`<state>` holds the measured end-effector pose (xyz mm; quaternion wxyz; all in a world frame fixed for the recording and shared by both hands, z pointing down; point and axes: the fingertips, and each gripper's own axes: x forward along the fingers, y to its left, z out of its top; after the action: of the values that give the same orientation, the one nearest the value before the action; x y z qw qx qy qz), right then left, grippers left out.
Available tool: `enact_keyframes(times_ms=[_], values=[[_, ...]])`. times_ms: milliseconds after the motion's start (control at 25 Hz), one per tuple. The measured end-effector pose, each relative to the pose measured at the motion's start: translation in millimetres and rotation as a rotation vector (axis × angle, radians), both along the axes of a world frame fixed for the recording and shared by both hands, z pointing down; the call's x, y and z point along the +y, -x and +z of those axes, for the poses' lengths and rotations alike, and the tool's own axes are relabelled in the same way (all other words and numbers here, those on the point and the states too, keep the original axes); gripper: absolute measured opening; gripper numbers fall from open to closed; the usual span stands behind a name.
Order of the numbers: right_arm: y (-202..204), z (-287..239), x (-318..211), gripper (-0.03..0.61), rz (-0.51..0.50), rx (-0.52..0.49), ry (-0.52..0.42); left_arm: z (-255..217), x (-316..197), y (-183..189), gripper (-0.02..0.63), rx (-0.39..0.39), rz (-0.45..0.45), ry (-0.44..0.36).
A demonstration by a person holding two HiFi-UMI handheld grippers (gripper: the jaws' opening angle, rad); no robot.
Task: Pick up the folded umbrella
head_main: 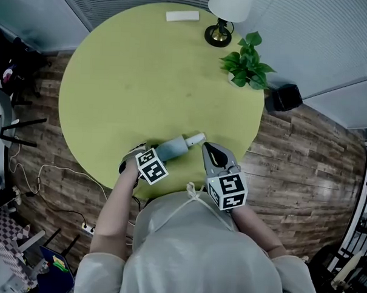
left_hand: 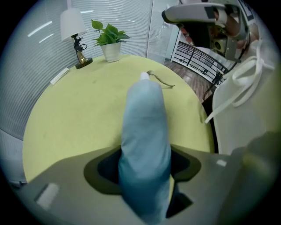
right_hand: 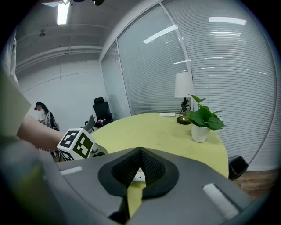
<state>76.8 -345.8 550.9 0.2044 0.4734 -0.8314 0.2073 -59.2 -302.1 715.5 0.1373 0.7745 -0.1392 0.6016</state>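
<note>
Lying on the table (head_main: 144, 68) near the person's edge, the folded umbrella (head_main: 171, 149) stretches straight out from the left tool (left_hand: 145, 167), whose jaws press both its sides at the thick end, while the right tool (right_hand: 139, 169), closed and empty, is just beside the white tip.

The folded umbrella (left_hand: 145, 132) between the left tongs (left_hand: 145, 166) was soft blue cloth. The tongs looked like dull grey plastic. The worktop (head_main: 144, 68) under them was smooth and matt.
</note>
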Motion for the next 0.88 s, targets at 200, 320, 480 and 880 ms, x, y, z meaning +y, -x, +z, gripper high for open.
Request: enact_keyframes(times_ms=[200,320,480,880], values=[[-1,-4,3,0.000,-0.003,0.003,-0.007,-22,-2,-2,0.288,0.082,-0.109,-0.047],[3,-8,4,0.000,-0.016,-0.001,-0.019,-45,-8,-2,0.289,0.144,-0.186,-0.097],[15,-16,5,0.000,-0.046,-0.008,-0.044,-82,-20,5,0.290,0.231,-0.296,-0.185],[52,-50,-1,0.000,-0.127,-0.029,-0.125,-185,-38,43,0.288,0.450,-0.580,-0.503]])
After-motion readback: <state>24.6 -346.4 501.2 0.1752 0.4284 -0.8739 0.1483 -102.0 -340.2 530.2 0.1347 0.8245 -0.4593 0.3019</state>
